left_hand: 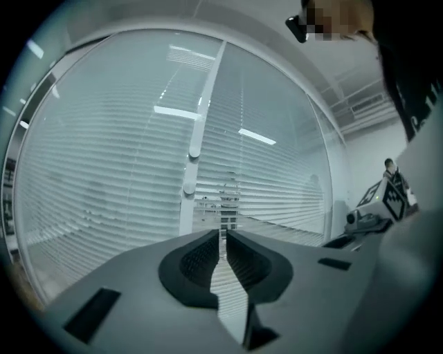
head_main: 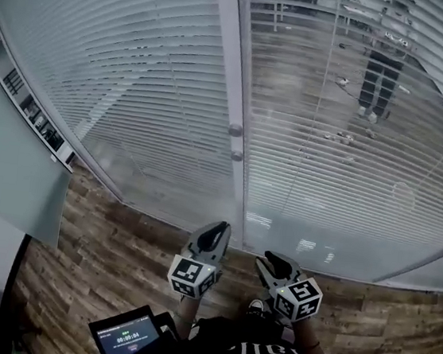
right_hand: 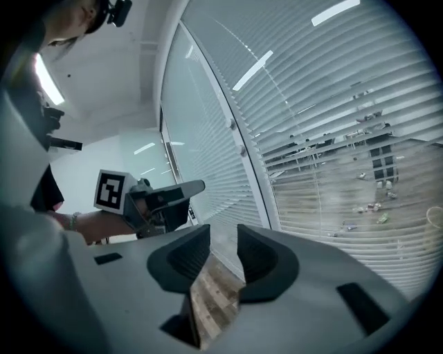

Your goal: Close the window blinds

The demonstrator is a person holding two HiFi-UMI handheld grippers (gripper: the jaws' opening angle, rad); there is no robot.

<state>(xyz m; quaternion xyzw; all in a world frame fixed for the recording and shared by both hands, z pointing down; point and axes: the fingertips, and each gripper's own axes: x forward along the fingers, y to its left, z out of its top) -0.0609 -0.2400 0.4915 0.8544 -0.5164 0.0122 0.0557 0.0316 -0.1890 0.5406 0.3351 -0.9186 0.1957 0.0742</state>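
Note:
White slatted blinds (head_main: 137, 82) cover the left glass pane and look nearly closed. On the right pane the blinds (head_main: 344, 155) have their slats tilted open, with a room visible through them. A white post (head_main: 231, 85) carrying two round knobs (head_main: 236, 131) divides the panes. A thin cord (head_main: 327, 81) hangs down the right pane. Both grippers are held low, short of the glass. My left gripper (head_main: 219, 226) (left_hand: 223, 235) is shut with nothing in it. My right gripper (head_main: 269, 258) (right_hand: 223, 231) is open and empty.
Wood-plank floor (head_main: 116, 255) runs up to the base of the glass wall. A small screen device (head_main: 126, 335) sits at the lower left near the person's body. A pale wall panel (head_main: 5, 178) stands at the left. Someone stands beyond the right pane (head_main: 383, 72).

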